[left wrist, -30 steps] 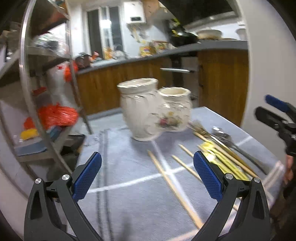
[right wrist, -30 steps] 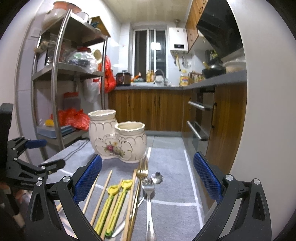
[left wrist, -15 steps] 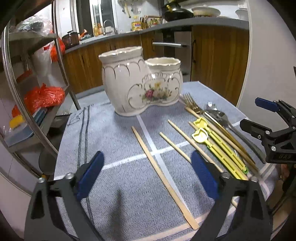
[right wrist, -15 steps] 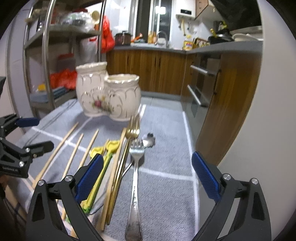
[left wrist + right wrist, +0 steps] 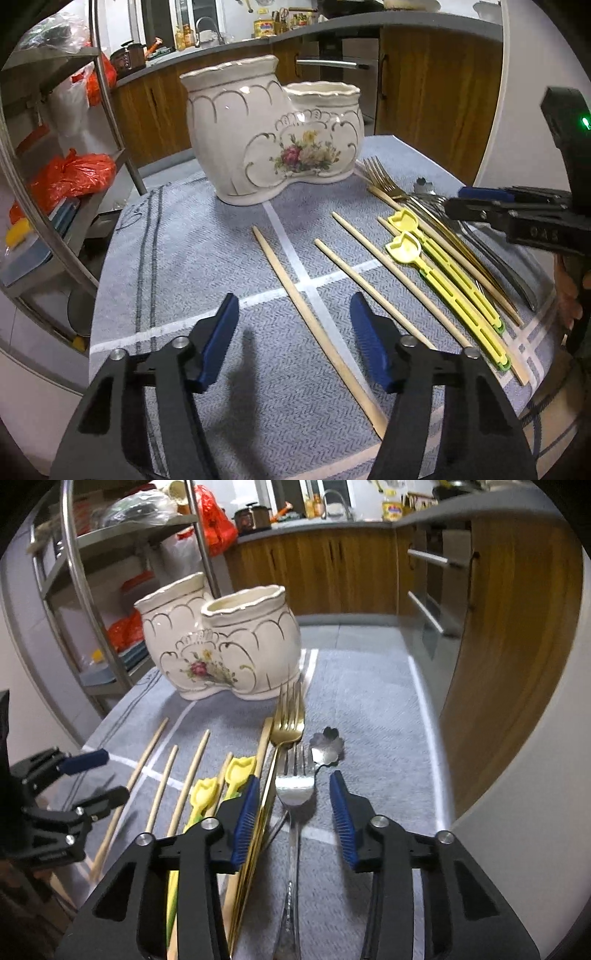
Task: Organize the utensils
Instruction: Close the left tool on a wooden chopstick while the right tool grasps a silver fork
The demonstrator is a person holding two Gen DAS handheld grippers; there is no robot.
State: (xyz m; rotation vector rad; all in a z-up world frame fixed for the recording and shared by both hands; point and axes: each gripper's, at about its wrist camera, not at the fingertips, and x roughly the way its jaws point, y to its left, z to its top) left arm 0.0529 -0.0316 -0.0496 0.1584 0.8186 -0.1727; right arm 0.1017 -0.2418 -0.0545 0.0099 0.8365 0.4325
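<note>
A: Where does the right tongs (image 5: 292, 812) stand relative to the ceramic holder (image 5: 221, 646)?

B: On the near side of the holder, low over the cloth (image 5: 369, 701) on the worktop, partly spread, gripping nothing. The silver fork (image 5: 293, 794) lies between its blue pads (image 5: 341, 812), tines pointing toward the holder.

A: So the fork looks like the piece in hand. How does one take it well?

B: The gold fork (image 5: 286, 720) lies just beside it, on the side away from the oven front, and one pad sits close over its handle. The grip should settle on the silver handle alone, below the tines, so the gold one is not dragged along. The flower-shaped spoon (image 5: 327, 744) sits just beyond the tines; best left undisturbed.

A: And the left tongs (image 5: 291, 338)?

B: Also on the holder's near side, moderately spread and empty, straddling a wooden chopstick (image 5: 314, 325). The yellow training chopsticks (image 5: 443, 280) lie further toward the forks.

A: Anything in the holder yet?

B: Both compartments appear empty from here, so the sorting seems barely begun.
</note>
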